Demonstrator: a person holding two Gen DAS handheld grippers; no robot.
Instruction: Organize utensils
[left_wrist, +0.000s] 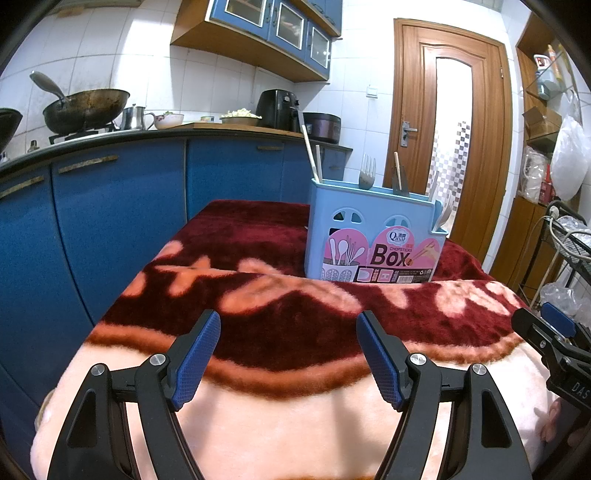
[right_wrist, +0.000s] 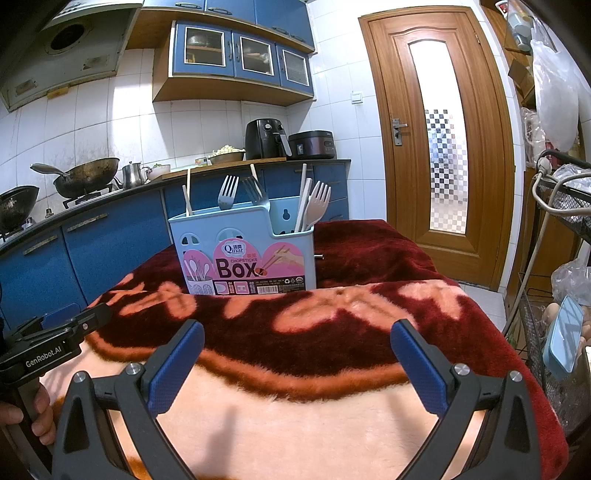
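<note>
I hover both my left gripper (left_wrist: 288, 354) and right gripper (right_wrist: 297, 363) with fingers spread and empty above the blanket-covered worktop (right_wrist: 332, 406), since the utensils already stand upright in the blue chopsticks box (right_wrist: 243, 251) ahead.

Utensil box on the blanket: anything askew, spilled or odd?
Nothing stands out. The light blue plastic utensil box stands upright on the red and pink plush blanket, with metal forks and pale chopsticks inside it. No utensil lies loose on the blanket.

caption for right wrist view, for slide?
Open right gripper faces a blue chopsticks box holding forks and chopsticks on a red blanket.
</note>
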